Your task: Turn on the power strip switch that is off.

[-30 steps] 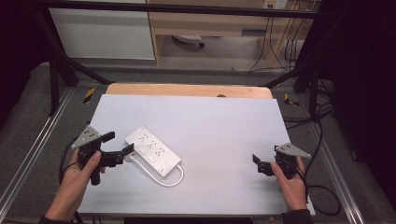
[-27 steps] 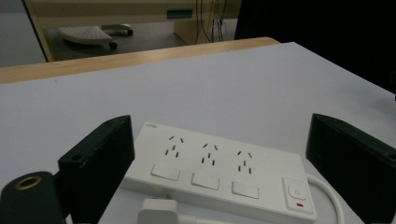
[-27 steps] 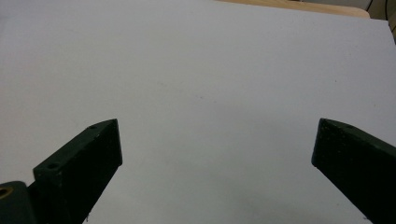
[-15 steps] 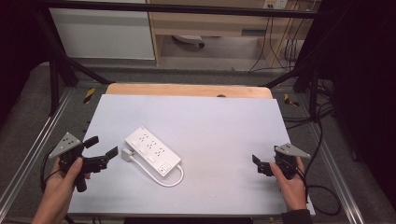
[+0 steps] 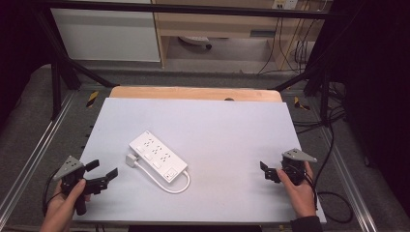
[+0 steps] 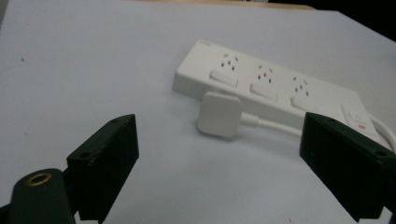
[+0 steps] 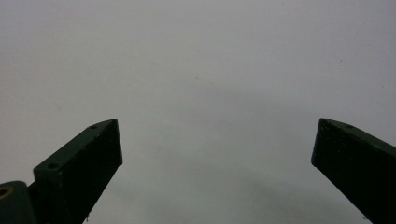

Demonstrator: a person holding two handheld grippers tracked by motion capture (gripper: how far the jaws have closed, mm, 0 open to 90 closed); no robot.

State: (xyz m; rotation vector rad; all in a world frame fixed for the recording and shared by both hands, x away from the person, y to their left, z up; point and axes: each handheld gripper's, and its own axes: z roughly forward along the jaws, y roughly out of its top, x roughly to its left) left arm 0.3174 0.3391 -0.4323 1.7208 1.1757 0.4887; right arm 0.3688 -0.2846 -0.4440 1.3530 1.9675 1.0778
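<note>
The white power strip point(image 5: 157, 156) lies diagonally left of centre on the tabletop point(image 5: 232, 125), its plug point(image 5: 131, 160) just beside its lower-left end. The left claw point(image 5: 101, 175), at the lower left of the high view, hangs spread apart and empty, near the plug. At lower right, the right claw point(image 5: 264, 171) gapes wide, well apart from the strip.

The left black two-jaw gripper point(image 5: 103, 168) is wearing a grey three-cornered plate on top, with a black cable trailing behind it; a brass-ringed hole is showing near its jaws, which are carrying small screw holes. The right black two-jaw gripper point(image 5: 264, 170) is bearing a matching grey plate, and a dark sleeve cuff is showing at that wrist.
</note>
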